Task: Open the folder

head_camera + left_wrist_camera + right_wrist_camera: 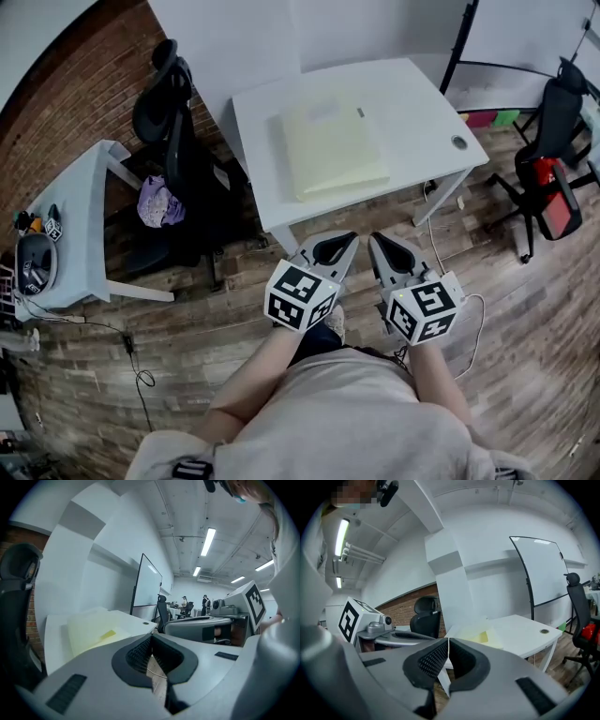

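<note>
- The left gripper (349, 239) is hanging over the wooden floor, short of the table (422, 94). Its jaws are pressing together on nothing, as the left gripper view (151, 637) shows.
- Arriving clenched like this, it is risking a shove instead of a pinch. The pale yellow folder (333, 150) is likely to slide on the smooth white top.
- The right gripper (379, 241) is sitting just beside the left one. It is likewise clamped tight and empty in the right gripper view (448, 639).
- If only one claw is working, the whole folder is liable to lift with the cover, so the other should be pinning the lower leaf.
- The cover is looking thin and flush, so a coarse bite is risking catching both leaves at once. Which edge is opening I cannot tell.
- The folder is lying flat on the table's left half, its near edge close to the front rim. A pull toward the person could be dragging it off.
- Relative to the claws, the folder is lying ahead and well apart, touching neither.
- In the left gripper view the folder (93, 630) is showing left of the jaw line.
- In the right gripper view the folder (476, 634) is showing just right of it.
</note>
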Available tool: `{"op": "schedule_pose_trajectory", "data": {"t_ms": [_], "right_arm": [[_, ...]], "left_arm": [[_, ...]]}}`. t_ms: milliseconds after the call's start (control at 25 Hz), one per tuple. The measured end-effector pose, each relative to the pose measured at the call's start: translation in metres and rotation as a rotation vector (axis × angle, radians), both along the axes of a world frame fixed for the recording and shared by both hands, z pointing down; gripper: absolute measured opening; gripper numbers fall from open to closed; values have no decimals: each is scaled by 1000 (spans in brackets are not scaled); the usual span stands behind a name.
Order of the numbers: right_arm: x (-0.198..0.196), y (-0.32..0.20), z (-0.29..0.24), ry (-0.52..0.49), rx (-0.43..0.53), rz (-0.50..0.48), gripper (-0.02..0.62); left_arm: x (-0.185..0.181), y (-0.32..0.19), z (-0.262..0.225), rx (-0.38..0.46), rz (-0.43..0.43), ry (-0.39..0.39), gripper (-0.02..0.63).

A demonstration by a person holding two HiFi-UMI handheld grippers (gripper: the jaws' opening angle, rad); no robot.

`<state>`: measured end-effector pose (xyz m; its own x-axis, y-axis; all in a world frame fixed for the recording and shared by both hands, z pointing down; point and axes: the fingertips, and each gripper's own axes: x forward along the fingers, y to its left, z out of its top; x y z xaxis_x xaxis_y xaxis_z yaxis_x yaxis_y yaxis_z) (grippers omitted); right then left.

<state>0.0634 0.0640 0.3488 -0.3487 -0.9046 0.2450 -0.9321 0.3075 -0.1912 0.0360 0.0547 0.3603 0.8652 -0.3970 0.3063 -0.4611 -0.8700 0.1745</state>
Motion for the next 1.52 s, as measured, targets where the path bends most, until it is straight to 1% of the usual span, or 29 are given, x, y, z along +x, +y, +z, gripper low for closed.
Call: {"op": "schedule_pose_trajectory", "data": {"t_ms": [120,320,560,800,920,1080,1280,1520], "right_arm": [[1,-20,7,6,-17,3,23],[3,-45,9,12,-27,11,23],[11,-61,20,15,-58,12,23],[25,-80,23,15,-70,2,23],[32,-92,24,12,-73,-16,23],[36,-105,26,4,-84,-50,23],[40,-116,31,-11,-105,-88,23],[47,-124,39,-22,-130,-110,23]], "left_arm": [[0,-24,-1,13,2,0,18],[-1,-50,0,12,5,-3,18],[4,-71,5,6,0,-11,18],[15,-85,7,3,-10,-15,18],[18,-97,6,10,-42,-15,18],[20,-111,8,-20,-94,3,18],[26,-119,14,-23,-120,-38,18],[30,-128,21,-24,-152,-72,18]]}}
